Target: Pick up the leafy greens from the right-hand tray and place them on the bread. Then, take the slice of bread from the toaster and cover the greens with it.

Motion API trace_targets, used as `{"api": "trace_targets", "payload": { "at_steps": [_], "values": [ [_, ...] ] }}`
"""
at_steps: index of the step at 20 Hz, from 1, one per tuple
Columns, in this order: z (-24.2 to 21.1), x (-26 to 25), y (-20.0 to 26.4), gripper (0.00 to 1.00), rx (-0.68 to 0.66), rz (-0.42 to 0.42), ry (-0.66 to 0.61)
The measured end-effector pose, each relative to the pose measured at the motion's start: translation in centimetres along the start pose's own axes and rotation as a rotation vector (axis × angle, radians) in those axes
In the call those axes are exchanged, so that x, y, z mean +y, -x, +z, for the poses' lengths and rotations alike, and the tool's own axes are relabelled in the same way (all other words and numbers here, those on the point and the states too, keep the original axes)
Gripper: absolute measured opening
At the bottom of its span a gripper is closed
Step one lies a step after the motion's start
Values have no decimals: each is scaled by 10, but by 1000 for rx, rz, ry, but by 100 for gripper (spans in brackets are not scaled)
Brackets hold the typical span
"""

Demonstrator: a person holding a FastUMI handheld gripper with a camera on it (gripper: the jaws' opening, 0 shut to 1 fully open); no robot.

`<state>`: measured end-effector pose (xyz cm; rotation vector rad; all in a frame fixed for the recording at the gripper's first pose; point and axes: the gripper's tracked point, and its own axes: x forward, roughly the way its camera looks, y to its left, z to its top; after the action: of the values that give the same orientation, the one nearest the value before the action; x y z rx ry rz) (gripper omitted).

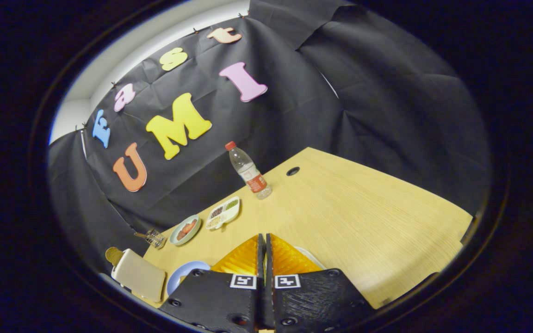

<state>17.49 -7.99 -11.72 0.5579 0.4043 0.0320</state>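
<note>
I see the tool (264,252) clenched, fingers pressed together with nothing between them. The toaster (139,275) sits near its left side at the table (363,208) edge, bread slice (114,254) poking out, long axis roughly upright. Blue plate (181,275) just left of the fingers. Beyond them: pale bowl (185,230), divided tray (223,213), water bottle (248,170). Wooden table, black cloth walls.

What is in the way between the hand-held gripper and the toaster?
Only a blue plate, lying flat on the table between them. The hand-held gripper, its fingers shut together, is beside the toaster, and nothing tall stands between.
</note>
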Motion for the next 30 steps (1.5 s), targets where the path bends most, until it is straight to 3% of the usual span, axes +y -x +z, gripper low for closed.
{"api": "trace_targets", "payload": {
  "at_steps": [9, 16, 21, 26, 30],
  "values": [
    [10, 100, 23, 0, -56, 95, 83],
    [-39, 204, 13, 0, -32, 205, 118],
    [-89, 269, -1, 0, 21, 290, 72],
    [-124, 281, -10, 0, 47, 312, -13],
    [-135, 242, -29, 0, 75, 245, -99]
  ]
}}
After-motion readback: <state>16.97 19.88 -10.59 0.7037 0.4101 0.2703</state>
